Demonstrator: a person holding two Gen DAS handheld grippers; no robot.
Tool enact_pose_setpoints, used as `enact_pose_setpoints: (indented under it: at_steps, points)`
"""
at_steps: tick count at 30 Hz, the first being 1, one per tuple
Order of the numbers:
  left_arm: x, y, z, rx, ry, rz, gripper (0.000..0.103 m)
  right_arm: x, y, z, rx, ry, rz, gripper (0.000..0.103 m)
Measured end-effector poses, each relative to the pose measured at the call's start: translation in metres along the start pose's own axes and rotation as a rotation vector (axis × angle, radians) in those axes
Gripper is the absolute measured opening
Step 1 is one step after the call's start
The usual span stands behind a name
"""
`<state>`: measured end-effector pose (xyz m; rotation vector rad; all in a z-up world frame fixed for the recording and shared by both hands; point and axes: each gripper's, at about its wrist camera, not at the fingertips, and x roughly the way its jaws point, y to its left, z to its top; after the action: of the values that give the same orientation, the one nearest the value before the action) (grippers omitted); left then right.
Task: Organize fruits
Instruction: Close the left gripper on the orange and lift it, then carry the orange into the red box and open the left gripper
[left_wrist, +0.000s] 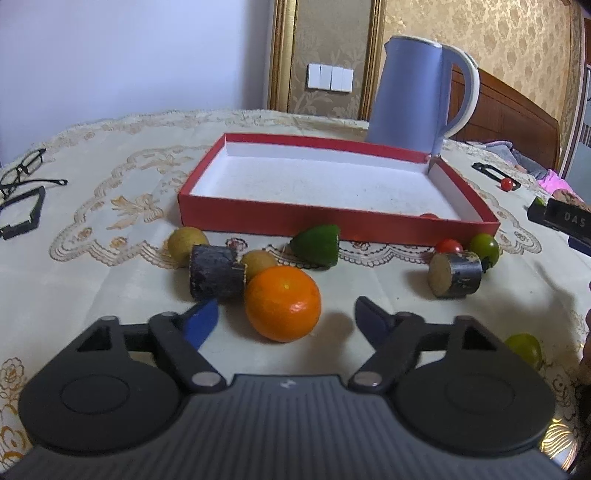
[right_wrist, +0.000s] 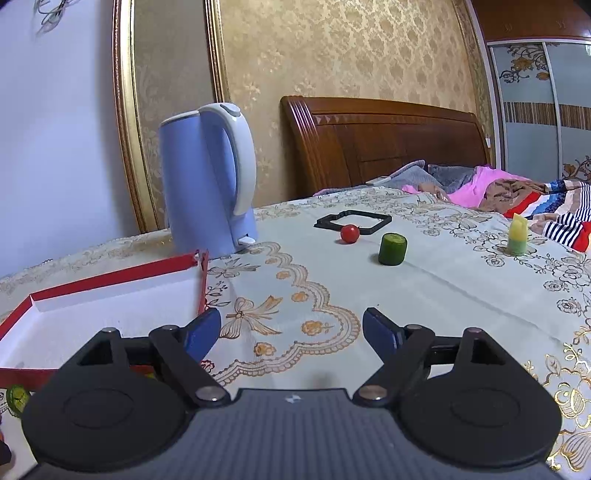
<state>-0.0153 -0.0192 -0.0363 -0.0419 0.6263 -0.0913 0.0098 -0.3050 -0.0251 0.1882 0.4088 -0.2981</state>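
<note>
Left wrist view: the left gripper (left_wrist: 286, 319) hovers low over the tablecloth (left_wrist: 110, 295), its fingers spread wide and holding nothing.
Orange: an orange (left_wrist: 282, 303) sits between the open fingers, touching neither, near the table's front edge.
Neighbours: a dark cylinder piece (left_wrist: 216, 271) lies just left of the orange, with two tan round fruits (left_wrist: 186, 243) behind it and a green pepper piece (left_wrist: 317, 244) beyond.
Red box: the shallow red box (left_wrist: 332, 221) lies toward the table's middle, almost bare, one cherry tomato (left_wrist: 428, 216) in its near right corner.
Risk here: closing off-centre would likely roll the round orange away or nudge the dark cylinder.

Right wrist view: the right gripper (right_wrist: 291, 332) also has its fingers wide apart and empty, above bare cloth beside the box's right wall.
Far fruits: a cherry tomato (right_wrist: 349, 233) and a cucumber stub (right_wrist: 392, 249) stand well apart, toward the far edge.
Risk here: the blue kettle (right_wrist: 208, 181) stands just behind the box; a careless reach could knock it.
</note>
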Motion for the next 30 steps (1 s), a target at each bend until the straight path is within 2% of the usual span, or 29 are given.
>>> enact_pose_setpoints:
  at_steps: [4, 5, 7, 8, 12, 15, 19, 22, 26, 30]
  points:
    - [0.000, -0.001, 0.001, 0.004, -0.010, 0.027, 0.052, 0.001, 0.000, 0.000, 0.002, 0.005, -0.006, 0.087]
    - [0.000, 0.000, 0.000, -0.001, -0.015, 0.032, 0.050, 0.001, 0.000, 0.000, 0.001, 0.006, -0.007, 0.087]
    - [-0.001, 0.003, 0.001, -0.011, -0.014, 0.012, 0.040, 0.002, 0.001, 0.000, 0.000, 0.010, -0.009, 0.087]
    - [-0.001, 0.004, 0.001, -0.017, -0.014, 0.000, 0.039, 0.003, 0.001, 0.000, 0.000, 0.012, -0.011, 0.087]
    - [-0.002, 0.003, 0.001, -0.006, -0.015, 0.001, 0.039, 0.004, 0.000, 0.000, 0.006, 0.019, -0.018, 0.087]
    - [-0.007, 0.005, 0.002, -0.020, -0.008, -0.045, 0.039, 0.005, -0.001, 0.000, 0.013, 0.024, -0.019, 0.087]
    - [-0.020, 0.005, 0.011, -0.005, -0.057, -0.061, 0.039, 0.005, -0.002, 0.000, 0.018, 0.028, -0.016, 0.087]
    - [-0.022, 0.006, 0.028, -0.005, -0.083, -0.084, 0.039, 0.006, -0.003, 0.000, 0.023, 0.032, -0.016, 0.087]
    - [-0.010, 0.000, 0.055, 0.040, -0.141, -0.041, 0.039, 0.007, -0.004, 0.000, 0.033, 0.035, -0.017, 0.087]
    - [0.019, -0.001, 0.080, 0.042, -0.116, -0.046, 0.039, 0.007, -0.006, 0.000, 0.045, 0.037, -0.021, 0.087]
